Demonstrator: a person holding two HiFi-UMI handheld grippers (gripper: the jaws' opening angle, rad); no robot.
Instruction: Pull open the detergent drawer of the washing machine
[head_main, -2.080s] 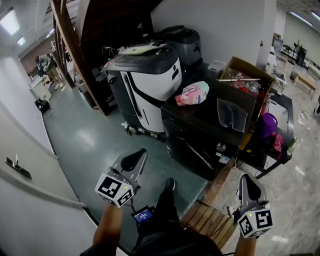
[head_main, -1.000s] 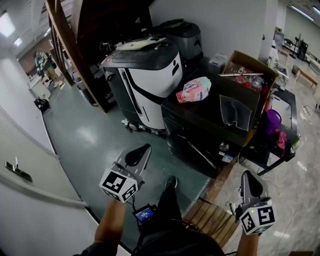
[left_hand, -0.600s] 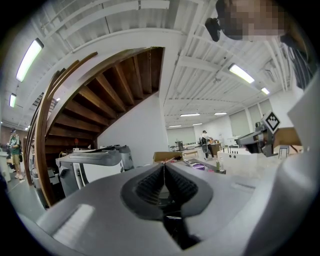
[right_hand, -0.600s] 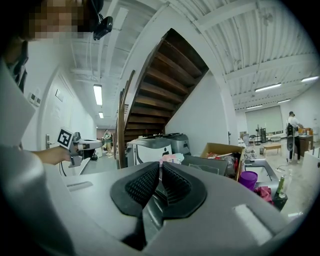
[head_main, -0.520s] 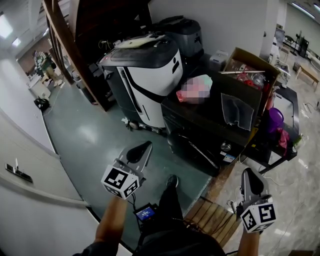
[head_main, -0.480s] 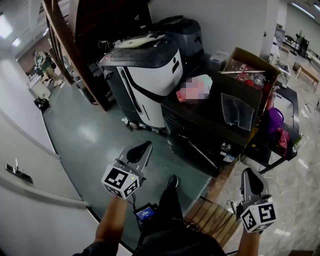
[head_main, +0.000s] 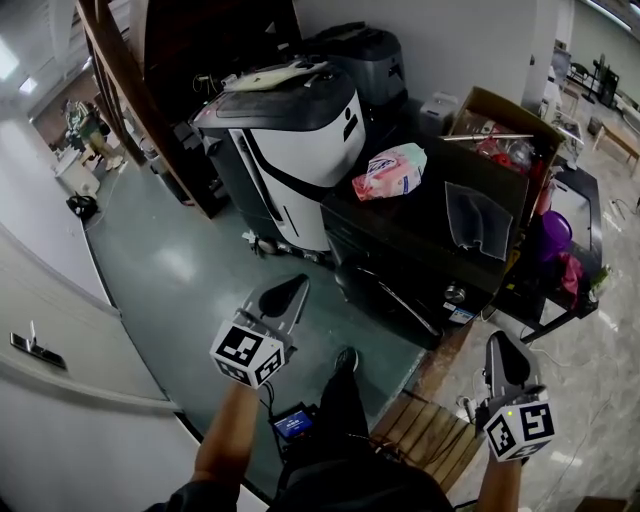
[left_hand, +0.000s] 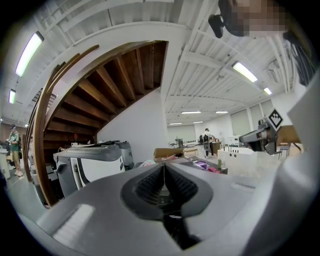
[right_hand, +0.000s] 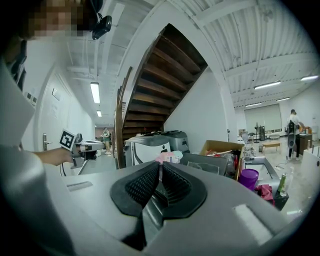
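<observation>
The black washing machine (head_main: 405, 245) stands in the middle of the head view, its front (head_main: 385, 300) facing me, a round knob (head_main: 455, 295) at its front right corner. I cannot make out the detergent drawer. My left gripper (head_main: 296, 286) is shut and empty, held over the green floor a short way before the machine's front. My right gripper (head_main: 497, 341) is shut and empty too, low at the right, below the knob corner. In the left gripper view the jaws (left_hand: 164, 169) are pressed together; in the right gripper view the jaws (right_hand: 161, 169) also meet, aimed toward the machine (right_hand: 207, 162).
A pink packet (head_main: 390, 172) lies on the machine's top. A white and grey appliance (head_main: 290, 140) stands to its left, an open cardboard box (head_main: 500, 125) and a purple cup (head_main: 555, 232) to its right. A wooden pallet (head_main: 425, 435) lies by my feet.
Both grippers have edged forward toward the washing machine and a little lower. Their jaws have stayed shut and nothing was touched.
</observation>
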